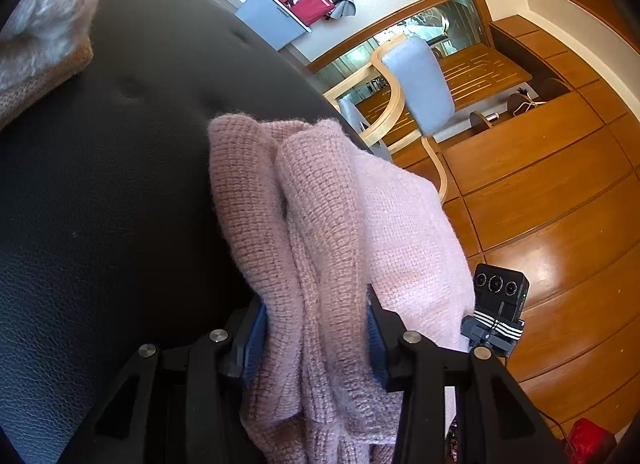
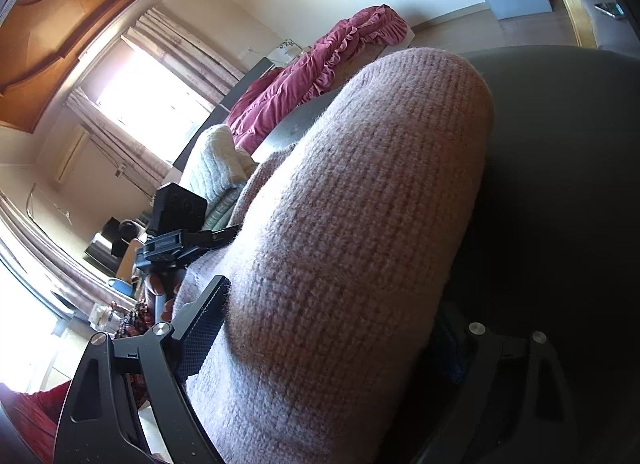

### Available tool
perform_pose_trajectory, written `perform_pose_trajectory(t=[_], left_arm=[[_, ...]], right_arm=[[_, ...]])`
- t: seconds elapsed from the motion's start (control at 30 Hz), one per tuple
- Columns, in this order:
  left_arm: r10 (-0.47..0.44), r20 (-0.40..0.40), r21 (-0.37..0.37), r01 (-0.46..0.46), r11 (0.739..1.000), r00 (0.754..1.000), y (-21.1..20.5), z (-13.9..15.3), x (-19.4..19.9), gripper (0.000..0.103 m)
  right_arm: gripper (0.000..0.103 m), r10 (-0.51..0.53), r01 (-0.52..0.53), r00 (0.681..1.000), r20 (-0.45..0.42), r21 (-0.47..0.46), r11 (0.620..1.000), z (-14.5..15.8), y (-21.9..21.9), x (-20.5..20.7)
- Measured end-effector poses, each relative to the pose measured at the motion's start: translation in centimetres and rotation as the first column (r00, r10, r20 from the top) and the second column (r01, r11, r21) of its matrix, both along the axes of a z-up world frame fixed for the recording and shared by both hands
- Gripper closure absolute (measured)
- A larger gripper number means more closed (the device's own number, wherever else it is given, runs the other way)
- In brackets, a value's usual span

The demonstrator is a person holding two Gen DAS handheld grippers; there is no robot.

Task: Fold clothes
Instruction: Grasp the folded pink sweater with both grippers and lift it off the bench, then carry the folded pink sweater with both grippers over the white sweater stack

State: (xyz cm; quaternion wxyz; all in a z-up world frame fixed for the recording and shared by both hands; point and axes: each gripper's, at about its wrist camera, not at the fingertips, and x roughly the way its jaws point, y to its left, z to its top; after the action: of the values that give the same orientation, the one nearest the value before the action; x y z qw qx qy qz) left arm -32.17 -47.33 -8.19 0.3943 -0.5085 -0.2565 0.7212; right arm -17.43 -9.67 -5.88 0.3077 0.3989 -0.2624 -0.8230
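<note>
Left wrist view, near field: left gripper [image 1: 316, 338] has a thick bunch of the pink knit sweater [image 1: 320, 200] between its blue pads [image 1: 253, 338], and both pads press into the knit — clamped on the sweater. Beyond the jaws the sweater runs forward in two rolled folds over the edge of the black leather seat [image 1: 120, 152], one side hanging toward the wooden floor [image 1: 560, 232]. Further left on the seat sits a fuzzy beige knit [image 1: 44, 28]. Far back: a grey chair [image 1: 420, 84] and a grey bin [image 1: 272, 14] piled with clothes.

Right wrist view: right gripper [image 2: 324, 338] straddles a wide fold of the same sweater. The left pad touches the knit; the right finger sits in shadow, so I cannot tell if this is a firm grip. Behind it, a red quilt [image 2: 304, 84].

Risk, as judged: the bulk overhangs the seat edge. If either grip loosens, the weight may drag the sweater to the floor; uneven pulling may undo the folds.
</note>
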Motion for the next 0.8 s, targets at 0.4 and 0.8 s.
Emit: perform_pose_trajectory(t=[0.4, 0.8], left_arm=[[0.034, -0.076, -0.021, -0.036, 0.999, 0.997, -0.5, 0.2, 1.0, 0.066], [0.097, -0.2, 0.014, -0.096, 0.995, 0.975, -0.4, 2.1, 3.8, 0.072]], right_arm=[[0.044, -0.025, 0.03, 0.999, 0.042, -0.128, 0.991, -0.7, 2.2, -0.8], [0.046, -0.034, 0.034, 0.999, 0.006, -0.149, 0.988, -0.1, 2.1, -0.8]])
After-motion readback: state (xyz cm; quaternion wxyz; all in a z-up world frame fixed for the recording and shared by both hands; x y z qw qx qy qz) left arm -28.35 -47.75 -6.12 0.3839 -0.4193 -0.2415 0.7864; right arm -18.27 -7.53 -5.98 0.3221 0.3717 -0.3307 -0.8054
